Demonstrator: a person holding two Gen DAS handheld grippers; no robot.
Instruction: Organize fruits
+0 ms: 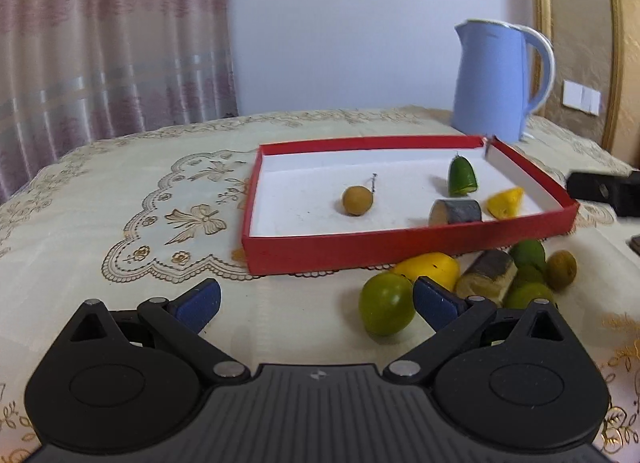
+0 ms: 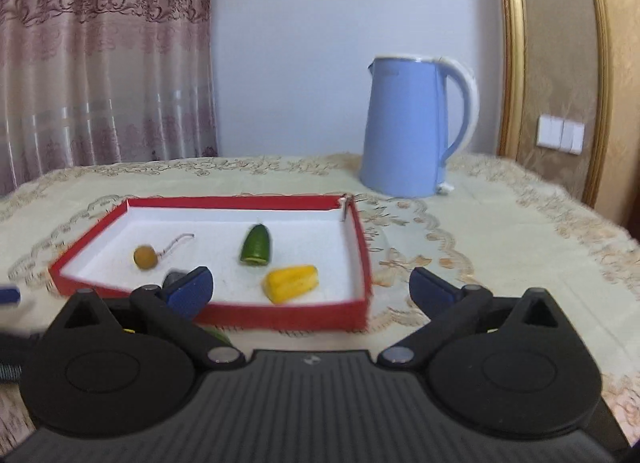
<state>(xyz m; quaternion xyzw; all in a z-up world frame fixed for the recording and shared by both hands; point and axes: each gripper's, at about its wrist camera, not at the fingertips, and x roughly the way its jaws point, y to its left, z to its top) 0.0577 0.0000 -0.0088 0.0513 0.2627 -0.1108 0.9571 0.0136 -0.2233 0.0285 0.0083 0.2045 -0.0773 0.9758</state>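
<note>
A red tray [image 1: 360, 249] with a white floor holds a brown round fruit [image 1: 357, 201], a green cucumber piece [image 1: 462, 177], a grey-skinned cylinder piece [image 1: 456, 212] and a yellow piece [image 1: 506, 202]. In front of it on the cloth lie a green round fruit [image 1: 385, 303], a yellow piece [image 1: 428, 268], a brown cylinder piece [image 1: 486, 273], more green fruits [image 1: 528, 253] and a brown fruit [image 1: 561, 269]. My left gripper [image 1: 316, 301] is open and empty, its right finger beside the green round fruit. My right gripper [image 2: 310, 289] is open and empty, above the tray's [image 2: 280, 317] front right corner.
A blue kettle [image 1: 494, 81] stands behind the tray, also in the right wrist view [image 2: 408, 127]. The table has an embroidered cream cloth [image 1: 140, 203]. A curtain hangs at the back left. The right gripper's black body [image 1: 604, 191] shows at the right edge.
</note>
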